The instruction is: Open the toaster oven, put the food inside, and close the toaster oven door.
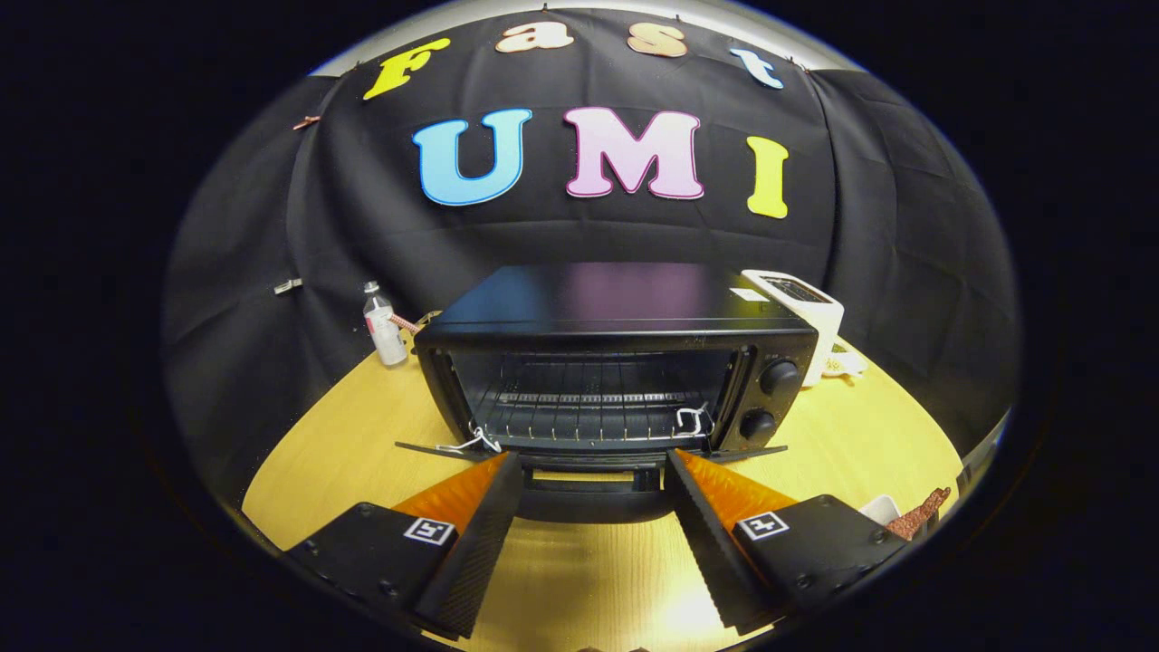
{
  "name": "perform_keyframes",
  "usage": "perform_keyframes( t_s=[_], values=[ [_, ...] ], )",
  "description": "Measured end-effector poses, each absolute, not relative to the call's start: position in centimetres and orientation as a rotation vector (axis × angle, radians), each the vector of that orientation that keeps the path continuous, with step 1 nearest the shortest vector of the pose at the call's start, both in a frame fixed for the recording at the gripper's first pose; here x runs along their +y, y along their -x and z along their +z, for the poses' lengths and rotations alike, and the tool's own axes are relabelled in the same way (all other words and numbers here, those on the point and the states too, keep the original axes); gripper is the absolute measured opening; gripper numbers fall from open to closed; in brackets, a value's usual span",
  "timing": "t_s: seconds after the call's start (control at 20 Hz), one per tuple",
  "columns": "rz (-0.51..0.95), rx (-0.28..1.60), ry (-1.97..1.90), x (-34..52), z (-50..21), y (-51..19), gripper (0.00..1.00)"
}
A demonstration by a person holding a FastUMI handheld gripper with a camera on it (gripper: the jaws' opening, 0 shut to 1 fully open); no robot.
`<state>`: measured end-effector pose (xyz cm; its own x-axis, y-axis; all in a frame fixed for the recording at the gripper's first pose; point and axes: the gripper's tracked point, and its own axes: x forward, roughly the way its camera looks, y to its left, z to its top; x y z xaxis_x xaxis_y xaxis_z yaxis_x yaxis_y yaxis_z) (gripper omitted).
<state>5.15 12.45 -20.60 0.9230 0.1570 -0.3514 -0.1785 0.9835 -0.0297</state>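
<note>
The tongs (593, 462) are being held spread wide, grasping nothing, just before the lowered door (589, 450) of the toaster oven (616, 362), which is sitting open on the table (344, 453).

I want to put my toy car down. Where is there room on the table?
The gripper is open, fingers apart at the lowered oven door. Free spots: the table between the fingers, and the stretch left of the oven, in front of the bottle. It is crowded on the right, by the toaster and the cup.
</note>
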Motion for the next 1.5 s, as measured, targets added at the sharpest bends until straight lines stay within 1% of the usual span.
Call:
perform_keyframes(
  t_s=[0.25,0.45,0.65,0.7,1.0,1.25,1.5],
  values=[
    [0.181,0.388,0.074,12.0,-23.4,-3.2,0.96],
    [0.206,0.473,0.091,11.2,-27.7,-1.7,0.96],
    [0.184,0.534,0.097,10.0,-30.6,-1.8,0.96],
    [0.197,0.508,0.092,10.2,-30.6,-1.9,0.97],
    [0.231,0.505,0.113,9.2,-28.3,0.4,0.97],
    [0.242,0.445,0.118,6.0,-22.6,1.9,0.97],
    [0.238,0.376,0.127,1.0,-16.2,3.0,0.97]
  ],
)
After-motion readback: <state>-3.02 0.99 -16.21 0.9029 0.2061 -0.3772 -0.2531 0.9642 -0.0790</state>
